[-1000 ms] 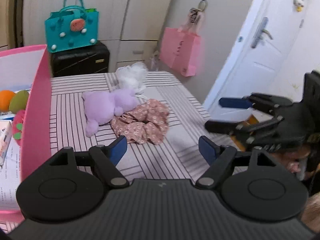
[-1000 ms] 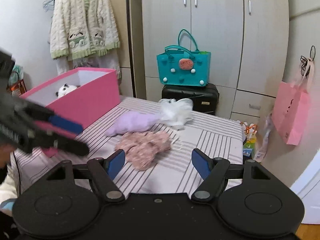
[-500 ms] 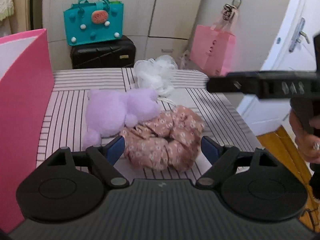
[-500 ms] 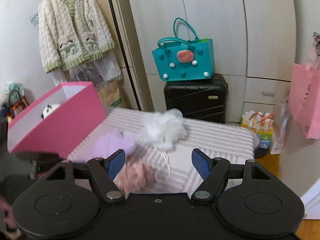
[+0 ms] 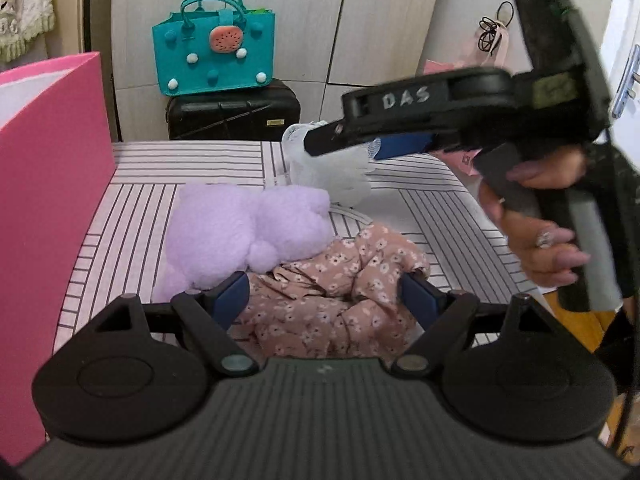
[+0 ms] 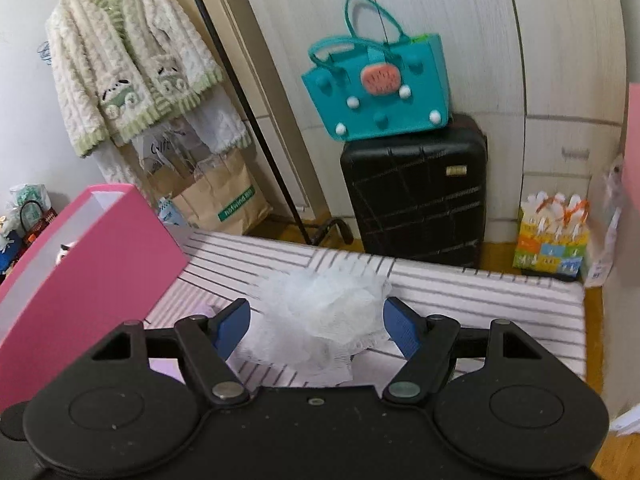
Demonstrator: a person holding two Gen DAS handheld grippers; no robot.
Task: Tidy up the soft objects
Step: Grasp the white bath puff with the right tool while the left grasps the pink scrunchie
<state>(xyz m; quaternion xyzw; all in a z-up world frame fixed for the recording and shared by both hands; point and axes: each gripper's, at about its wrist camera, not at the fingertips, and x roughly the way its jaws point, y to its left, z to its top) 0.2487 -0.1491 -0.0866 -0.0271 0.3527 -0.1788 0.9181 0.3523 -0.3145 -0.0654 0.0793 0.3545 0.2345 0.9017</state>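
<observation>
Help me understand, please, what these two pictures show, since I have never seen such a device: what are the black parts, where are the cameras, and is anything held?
Each picture comes from a camera mounted on a handheld two-finger gripper, looking forward along its blue-padded fingers. A person carries one per hand. The left view shows the left gripper open around a floral cloth without pinching it, beside a purple plush toy. The right gripper, gripped by a hand, crosses that view. Its own camera shows it open around a white mesh puff. All lie on a striped surface next to a pink box. Nothing is held.
</observation>
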